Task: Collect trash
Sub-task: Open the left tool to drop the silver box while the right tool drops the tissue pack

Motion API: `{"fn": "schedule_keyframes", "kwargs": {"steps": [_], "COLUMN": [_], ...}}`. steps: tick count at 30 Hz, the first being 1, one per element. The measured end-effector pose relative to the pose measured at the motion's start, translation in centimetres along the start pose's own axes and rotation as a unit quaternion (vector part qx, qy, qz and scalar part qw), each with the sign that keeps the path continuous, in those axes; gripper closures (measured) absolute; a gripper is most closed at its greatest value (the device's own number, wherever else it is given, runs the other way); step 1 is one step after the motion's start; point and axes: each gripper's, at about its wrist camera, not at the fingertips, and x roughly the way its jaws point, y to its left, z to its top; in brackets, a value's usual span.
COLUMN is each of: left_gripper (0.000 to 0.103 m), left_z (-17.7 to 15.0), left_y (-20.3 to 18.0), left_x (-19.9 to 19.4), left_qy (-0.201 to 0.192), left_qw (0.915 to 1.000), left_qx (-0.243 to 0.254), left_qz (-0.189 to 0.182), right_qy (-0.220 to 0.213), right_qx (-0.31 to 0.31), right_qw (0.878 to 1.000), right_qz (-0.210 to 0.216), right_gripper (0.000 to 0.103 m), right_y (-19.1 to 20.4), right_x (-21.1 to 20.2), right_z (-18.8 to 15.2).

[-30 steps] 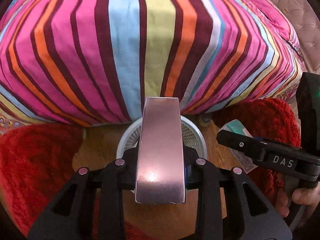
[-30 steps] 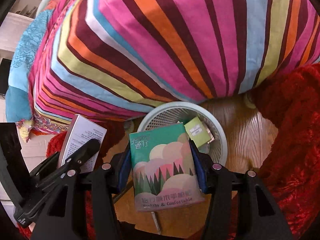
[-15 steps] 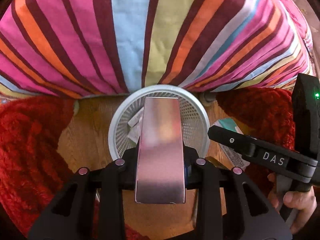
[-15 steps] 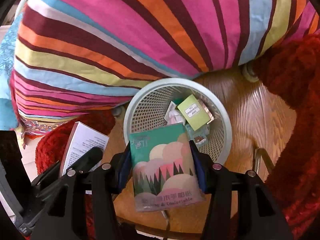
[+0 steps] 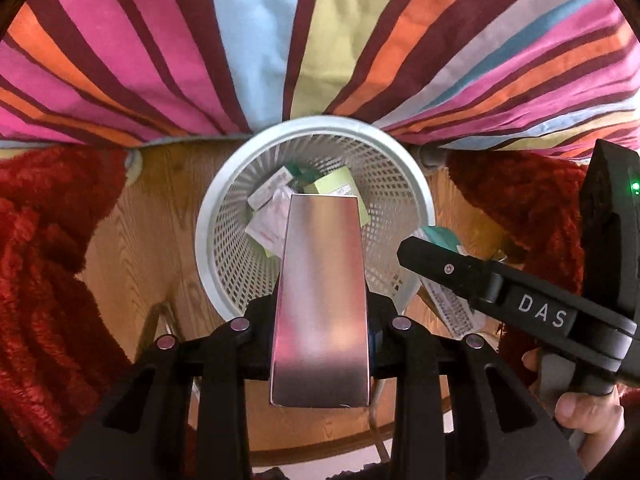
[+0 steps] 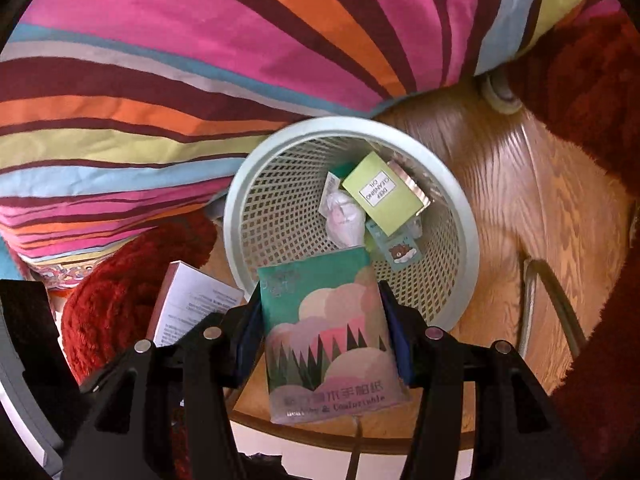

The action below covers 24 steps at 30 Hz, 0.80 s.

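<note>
The left tool (image 5: 320,316) is clamped on a shiny pink box (image 5: 320,312), held above the near rim of the white mesh wastebasket (image 5: 216,208). The right tool (image 6: 320,340) is closed on a green tissue pack (image 6: 328,340), likewise poised over the basket's near edge. A yellow-green carton (image 6: 380,194) and crumpled wrappers (image 6: 342,216) are seen lying inside. The basket is stood on a wooden floor (image 6: 520,200) against striped bedding (image 6: 200,60).

Home bedroom: striped bedding (image 5: 280,40), red shaggy rug (image 5: 44,280), wood floor (image 6: 520,200), mesh wastebasket (image 6: 460,200).
</note>
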Motion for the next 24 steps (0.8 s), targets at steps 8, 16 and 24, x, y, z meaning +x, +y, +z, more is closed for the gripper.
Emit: {"fn": "schedule_keyframes", "kwargs": {"steps": [8,16,24], "left_gripper": [0.072,0.072,0.072], "left_z": [0.4,0.6,0.9], "left_y": [0.5,1.2,1.1], "left_x": [2.8,4.5,5.4], "left_qy": [0.055,0.091,0.106], "left_qw": [0.9983,0.9952,0.9936], "left_qx": [-0.018,-0.037,-0.039], "left_qz": [0.001,0.006,0.006], "right_qy": [0.036,0.060,0.067], "right_qx": [0.032,0.056,0.061], "right_qw": [0.999,0.996,0.996], "right_qz": [-0.011,-0.020,-0.021], "right_gripper": [0.052,0.052,0.052], "right_y": [-0.9,-2.0,-1.8], "right_x": [2.8,4.5,4.5], "right_z": [0.6,1.0,1.1]}}
